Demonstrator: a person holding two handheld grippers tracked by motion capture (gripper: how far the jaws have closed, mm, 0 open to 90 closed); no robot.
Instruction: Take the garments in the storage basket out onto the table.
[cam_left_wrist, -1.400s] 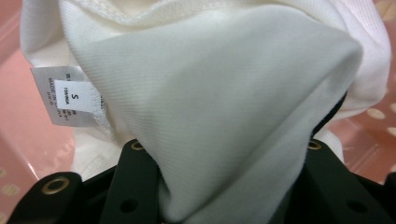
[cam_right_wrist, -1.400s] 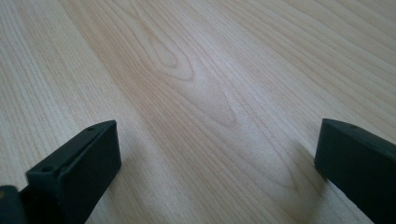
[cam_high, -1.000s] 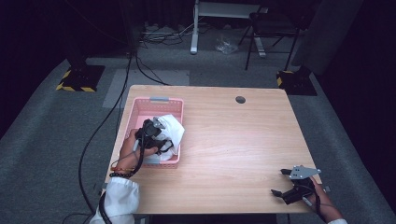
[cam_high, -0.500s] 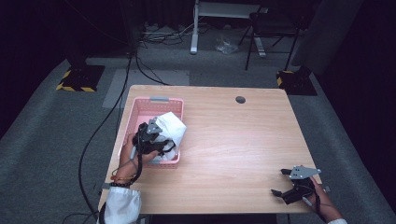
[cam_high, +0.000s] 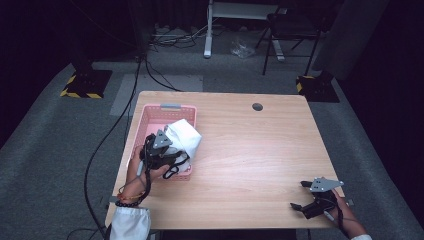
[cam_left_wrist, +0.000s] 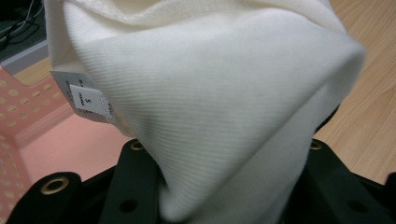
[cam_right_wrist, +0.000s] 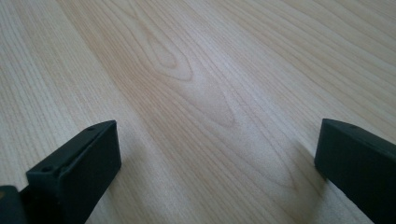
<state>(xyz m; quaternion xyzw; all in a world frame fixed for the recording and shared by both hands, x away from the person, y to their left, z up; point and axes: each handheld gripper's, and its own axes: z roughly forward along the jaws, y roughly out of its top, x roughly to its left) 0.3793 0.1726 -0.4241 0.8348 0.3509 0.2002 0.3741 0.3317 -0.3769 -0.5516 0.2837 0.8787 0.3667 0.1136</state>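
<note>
The left gripper (cam_high: 167, 150) is clenched on a white garment (cam_high: 184, 138), which passes between its jaws in the left gripper view. The garment (cam_left_wrist: 224, 107) is bunched and raised above the pink basket (cam_high: 156, 116), draping over the basket's right rim toward the table (cam_high: 250, 150). A size label (cam_left_wrist: 86, 99) marked "S" hangs at the garment's edge. The basket sits at the table's left side. The right gripper (cam_high: 306, 197) rests near the table's front right corner, well apart from the basket, with its jaws spread wide over bare wood and grasping nothing.
</note>
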